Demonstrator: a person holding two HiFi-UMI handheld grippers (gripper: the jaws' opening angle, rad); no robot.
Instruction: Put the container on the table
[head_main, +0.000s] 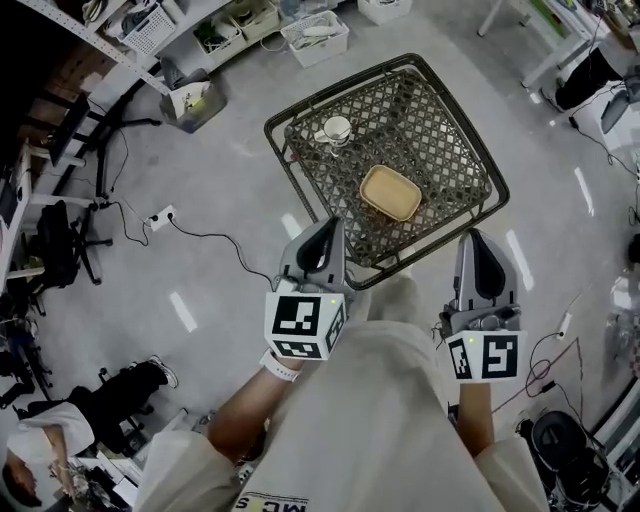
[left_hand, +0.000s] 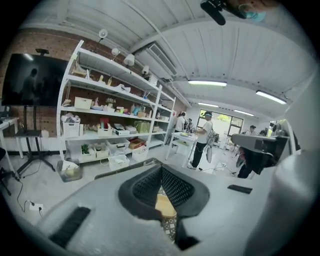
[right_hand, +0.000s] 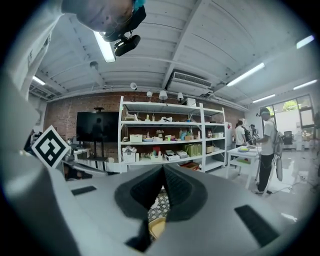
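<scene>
Tan shallow container (head_main: 390, 192) sits mid mesh table (head_main: 440, 130); cup (head_main: 336, 129) at its 10 o'clock. Left gripper (head_main: 325, 235) and right gripper (head_main: 478, 245) at table's 6 o'clock, jaws pressed together, empty. Container probably light, stiff: pinch raised rim.

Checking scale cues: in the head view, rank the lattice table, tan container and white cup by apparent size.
Largest: lattice table.
Then: tan container.
Smallest: white cup.
Both smaller items rest on the table, so camera distance barely skews this.
</scene>
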